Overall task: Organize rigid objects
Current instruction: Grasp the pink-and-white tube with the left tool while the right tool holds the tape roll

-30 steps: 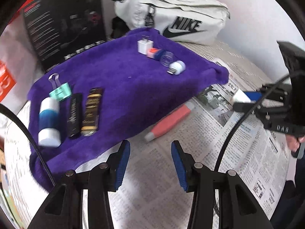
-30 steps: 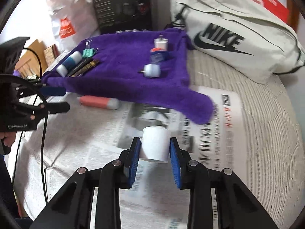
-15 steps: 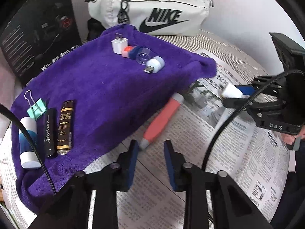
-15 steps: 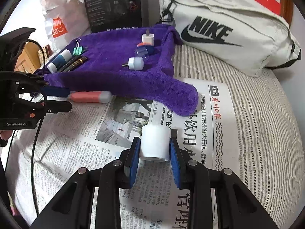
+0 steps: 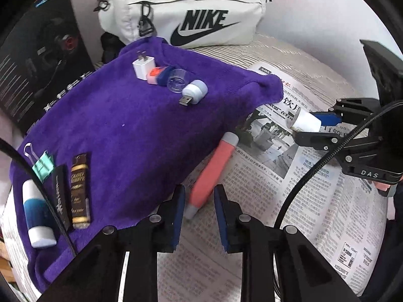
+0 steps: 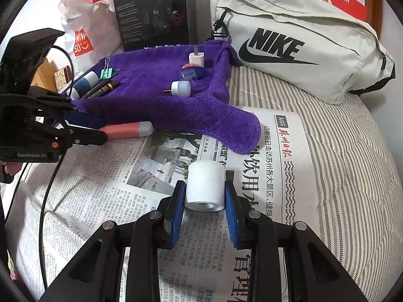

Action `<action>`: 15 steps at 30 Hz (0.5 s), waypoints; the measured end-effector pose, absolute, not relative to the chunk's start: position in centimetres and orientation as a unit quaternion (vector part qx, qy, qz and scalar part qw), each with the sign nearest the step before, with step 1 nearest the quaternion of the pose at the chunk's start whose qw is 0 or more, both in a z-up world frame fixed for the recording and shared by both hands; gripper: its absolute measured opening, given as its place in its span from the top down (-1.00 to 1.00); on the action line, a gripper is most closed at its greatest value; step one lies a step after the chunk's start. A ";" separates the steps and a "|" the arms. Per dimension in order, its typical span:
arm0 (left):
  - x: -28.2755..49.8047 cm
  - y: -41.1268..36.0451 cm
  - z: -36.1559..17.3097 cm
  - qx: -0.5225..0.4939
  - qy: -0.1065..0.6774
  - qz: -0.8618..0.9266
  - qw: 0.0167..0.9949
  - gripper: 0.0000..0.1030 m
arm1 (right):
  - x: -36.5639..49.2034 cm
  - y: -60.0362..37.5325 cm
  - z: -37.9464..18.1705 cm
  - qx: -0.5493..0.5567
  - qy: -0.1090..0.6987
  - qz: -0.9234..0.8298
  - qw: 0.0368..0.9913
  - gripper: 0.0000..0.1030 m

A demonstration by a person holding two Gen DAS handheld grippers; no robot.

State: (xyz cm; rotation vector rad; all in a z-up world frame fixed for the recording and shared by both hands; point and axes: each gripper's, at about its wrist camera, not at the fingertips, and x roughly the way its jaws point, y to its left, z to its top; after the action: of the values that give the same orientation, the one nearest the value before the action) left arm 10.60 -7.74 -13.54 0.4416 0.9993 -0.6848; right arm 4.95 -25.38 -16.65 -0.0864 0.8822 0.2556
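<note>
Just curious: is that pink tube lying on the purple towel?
No, the pink tube lies on the newspaper beside the purple towel.

Striped bedding (image 6: 340, 151), white wall (image 5: 314, 12)

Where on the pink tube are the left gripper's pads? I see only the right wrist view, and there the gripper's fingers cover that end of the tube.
Observer: In the left wrist view, the left gripper has one pad on each side of the pink tube, just above its near end. The pads look closed on it.
Operator: Does that hidden end have a cap?
Observer: Yes, a grey cap, like the one on the far end.
Operator: What is the metal pin on the small white piece on the purple towel?
Observer: It is a USB plug, seen clearly from this side.
</note>
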 end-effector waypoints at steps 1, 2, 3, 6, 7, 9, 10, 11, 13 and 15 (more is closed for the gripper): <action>10.6 -8.0 -13.7 0.210 0.465 -0.320 0.798 0.55 | 4.9 -25.4 -16.7 -0.042 0.425 0.123 0.896 0.40; 10.7 -8.2 -13.8 0.214 0.463 -0.324 0.797 0.55 | 4.9 -25.4 -16.7 -0.043 0.425 0.123 0.896 0.40; 10.7 -8.1 -13.8 0.212 0.463 -0.326 0.797 0.56 | 4.9 -25.3 -16.7 -0.044 0.425 0.123 0.896 0.40; 10.2 -7.4 -13.7 0.206 0.466 -0.324 0.797 0.59 | 4.9 -25.4 -16.6 -0.041 0.426 0.124 0.895 0.40; 9.9 -6.9 -13.8 0.207 0.466 -0.318 0.799 0.60 | 5.0 -25.4 -16.6 -0.041 0.427 0.124 0.895 0.40; 9.1 -5.8 -13.8 0.201 0.468 -0.310 0.803 0.61 | 5.0 -25.3 -16.6 -0.041 0.429 0.123 0.894 0.40; 8.7 -5.1 -13.9 0.198 0.470 -0.302 0.806 0.61 | 5.0 -25.3 -16.6 -0.041 0.430 0.123 0.893 0.40; 8.2 -4.4 -13.9 0.195 0.472 -0.293 0.808 0.62 | 5.0 -25.3 -16.6 -0.039 0.433 0.122 0.892 0.40; 7.0 -2.6 -14.0 0.187 0.476 -0.274 0.814 0.62 | 5.1 -25.3 -16.5 -0.035 0.437 0.121 0.891 0.40; 6.0 -0.8 -14.0 0.170 0.483 -0.255 0.820 0.62 | 5.2 -25.3 -16.5 -0.034 0.441 0.120 0.889 0.41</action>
State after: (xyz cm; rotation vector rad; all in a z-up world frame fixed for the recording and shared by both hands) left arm 5.95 -0.78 -14.04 0.3628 1.0295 -0.5438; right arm 5.22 -25.27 -16.50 -0.0712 0.9162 0.2485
